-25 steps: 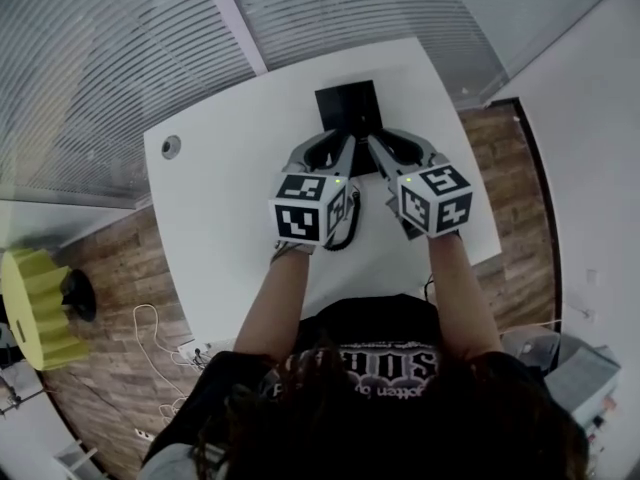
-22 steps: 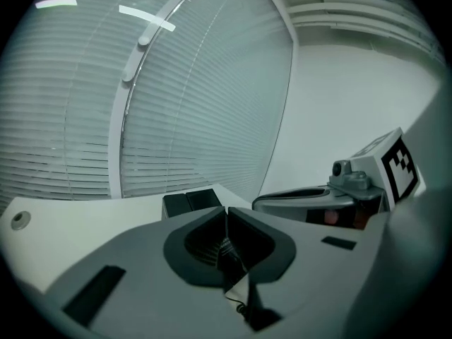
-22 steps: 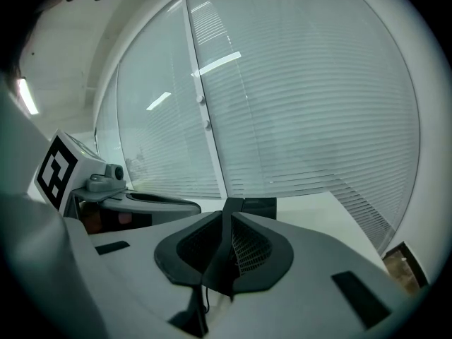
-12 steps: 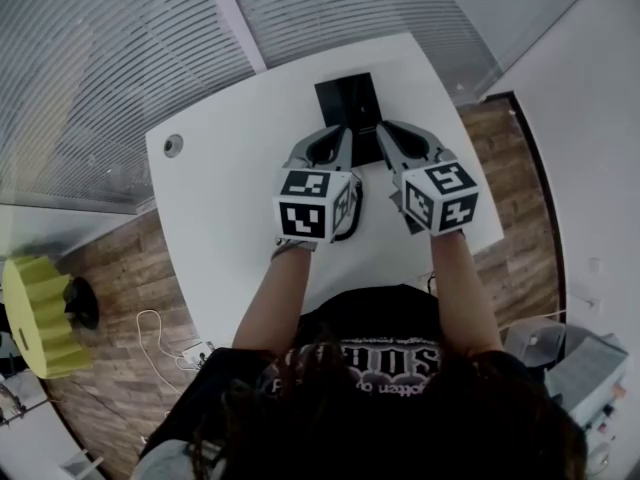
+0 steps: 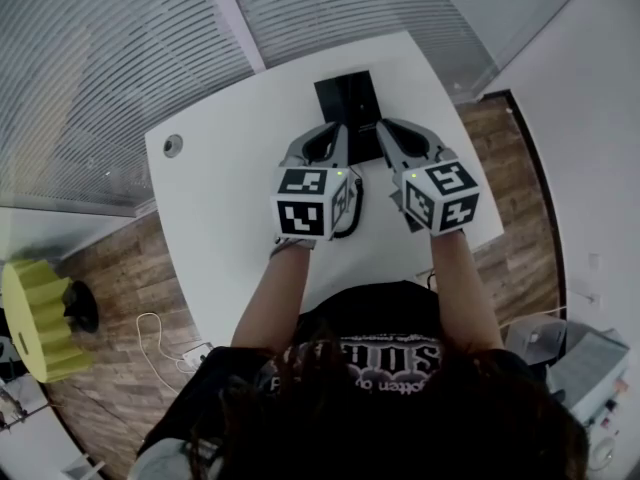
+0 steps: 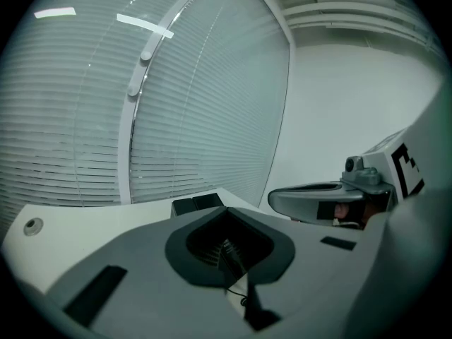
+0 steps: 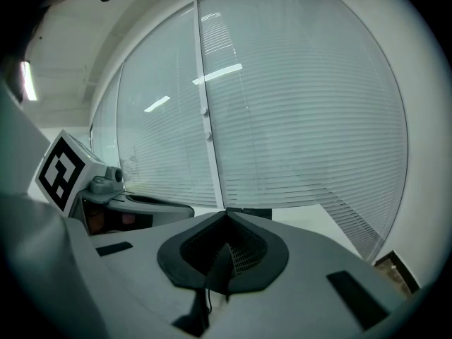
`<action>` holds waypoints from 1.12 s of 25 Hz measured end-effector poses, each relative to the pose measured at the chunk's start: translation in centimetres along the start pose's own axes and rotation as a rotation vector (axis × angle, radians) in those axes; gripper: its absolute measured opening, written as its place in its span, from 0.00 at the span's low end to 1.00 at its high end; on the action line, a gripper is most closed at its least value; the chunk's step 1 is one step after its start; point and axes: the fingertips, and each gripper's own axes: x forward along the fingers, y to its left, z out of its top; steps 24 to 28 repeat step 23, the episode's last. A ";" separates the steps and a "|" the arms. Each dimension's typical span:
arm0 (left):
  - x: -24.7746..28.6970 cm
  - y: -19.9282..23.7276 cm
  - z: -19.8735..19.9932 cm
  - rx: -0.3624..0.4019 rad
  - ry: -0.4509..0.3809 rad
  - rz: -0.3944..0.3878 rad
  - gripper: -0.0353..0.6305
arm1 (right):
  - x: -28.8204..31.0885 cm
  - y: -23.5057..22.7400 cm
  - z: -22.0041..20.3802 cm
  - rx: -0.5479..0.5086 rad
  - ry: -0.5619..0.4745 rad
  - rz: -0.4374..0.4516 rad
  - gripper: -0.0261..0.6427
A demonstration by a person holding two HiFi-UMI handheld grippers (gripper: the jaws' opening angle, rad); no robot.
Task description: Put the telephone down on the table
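Note:
The black telephone lies on the white table near its far edge, in front of the window blinds. Its dark cord loops on the table between my two grippers. My left gripper and right gripper hover side by side just short of the telephone, both shut with nothing between the jaws. In the left gripper view the left gripper points at the telephone, whose top shows just beyond the tips. The right gripper shows a strip of the telephone past its tips.
A round cable hole sits in the table's far left part. Window blinds run along the far side. The table's right edge drops to wood floor. A yellow object and loose cables lie on the floor at left.
Both pairs of jaws have closed from a small gap to fully shut. The grippers have shifted slightly toward the telephone; the telephone itself has not moved on the table.

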 end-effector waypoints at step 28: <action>-0.2 0.5 -0.1 -0.006 0.007 0.015 0.06 | -0.5 -0.3 -0.1 0.006 0.000 -0.018 0.08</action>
